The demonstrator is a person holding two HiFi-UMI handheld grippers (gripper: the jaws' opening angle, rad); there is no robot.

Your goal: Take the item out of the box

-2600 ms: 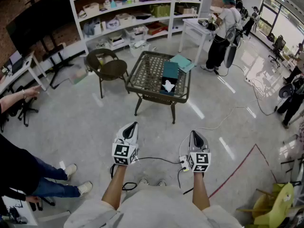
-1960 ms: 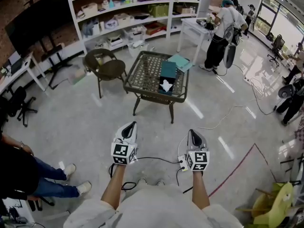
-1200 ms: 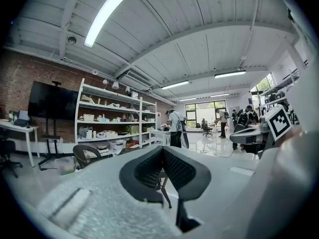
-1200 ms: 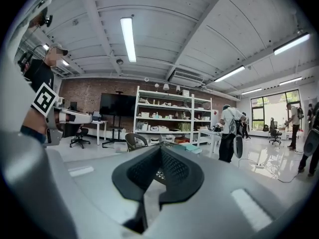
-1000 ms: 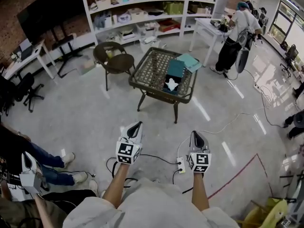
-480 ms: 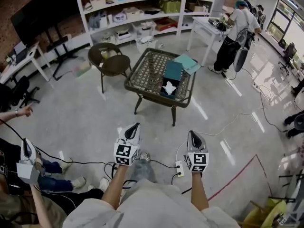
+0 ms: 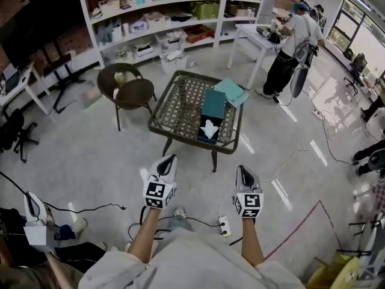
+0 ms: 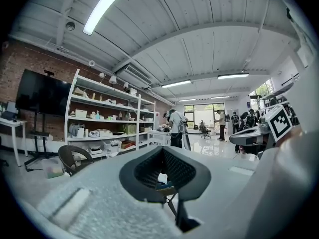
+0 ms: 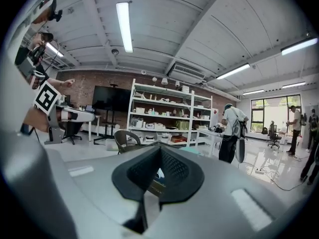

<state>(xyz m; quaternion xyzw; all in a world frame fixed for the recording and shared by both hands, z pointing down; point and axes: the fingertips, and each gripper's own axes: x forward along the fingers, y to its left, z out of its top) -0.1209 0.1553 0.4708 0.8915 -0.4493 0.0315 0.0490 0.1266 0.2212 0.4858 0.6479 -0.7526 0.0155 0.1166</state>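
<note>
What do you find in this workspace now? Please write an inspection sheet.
Surface: dark woven low table, ahead of the person.
Job's things: long teal box on the table; white item in its dark near end.
Clutter: light teal flat sheet by the box's far end.
Grippers: left gripper and right gripper, jaws together, empty, short of the table.
Cables: white power strip and black cables on the floor.
Surroundings: dark round wicker chair, white shelves, person at a white desk.
</note>
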